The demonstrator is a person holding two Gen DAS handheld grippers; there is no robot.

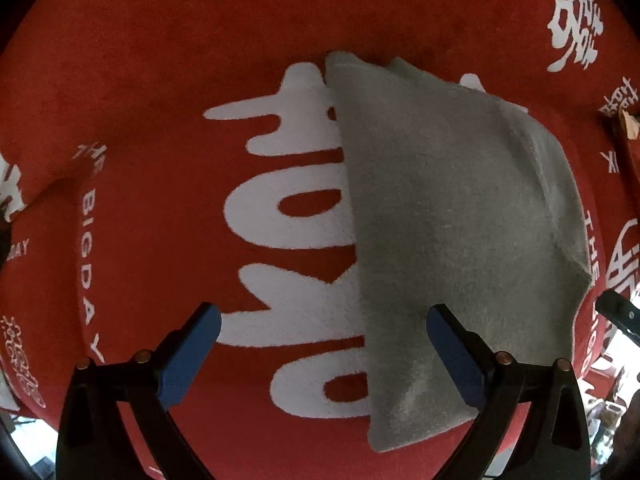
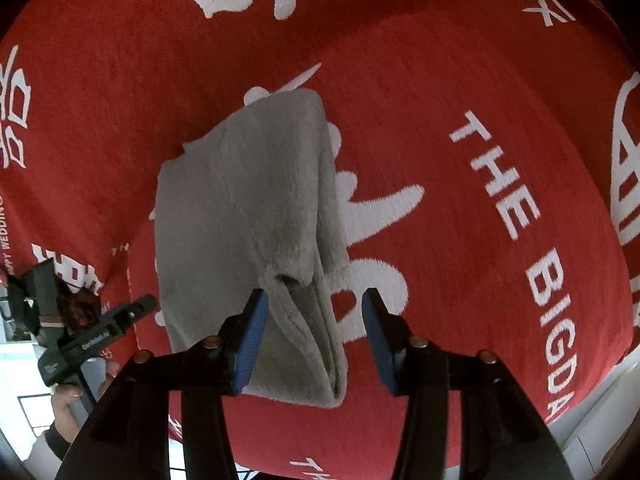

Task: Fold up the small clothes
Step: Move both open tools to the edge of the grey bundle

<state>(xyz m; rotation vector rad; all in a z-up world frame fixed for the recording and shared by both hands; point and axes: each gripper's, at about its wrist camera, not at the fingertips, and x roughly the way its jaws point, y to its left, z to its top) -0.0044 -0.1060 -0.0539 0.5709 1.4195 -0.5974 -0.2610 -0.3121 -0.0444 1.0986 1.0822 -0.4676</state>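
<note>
- The grey knit garment (image 1: 440, 216) lies folded on itself near the middle of the red printed cloth (image 1: 160, 80), over the large white characters; in the right wrist view we see it (image 2: 248, 216) as a long narrow stack with layered edges at its near end.
- We judge it soft, light and limp: it will sag and slide open if lifted by one layer, and its fuzzy surface should grip the pads well.
- We would take hold at the near end, where the layered edges (image 2: 312, 328) gape, pinching every layer together, or at the near corner (image 1: 384, 440) seen from the left wrist.
- Our left gripper (image 1: 320, 356) hangs just above the near edge with its blue pads wide apart and nothing between them; one pad sits over the garment, the other over the bare cloth.
- Our right gripper (image 2: 312, 344) also stands spread, its pads straddling the garment's near end without pinching it; we cannot tell whether the left pad touches the fabric.
- We cannot make out what kind of garment it is, nor how many folds it carries; its far end is small and distorted.
- The other hand-held tool (image 2: 96, 336) shows at the left margin, partly cut off, and the cloth's edges run out of frame.
</note>
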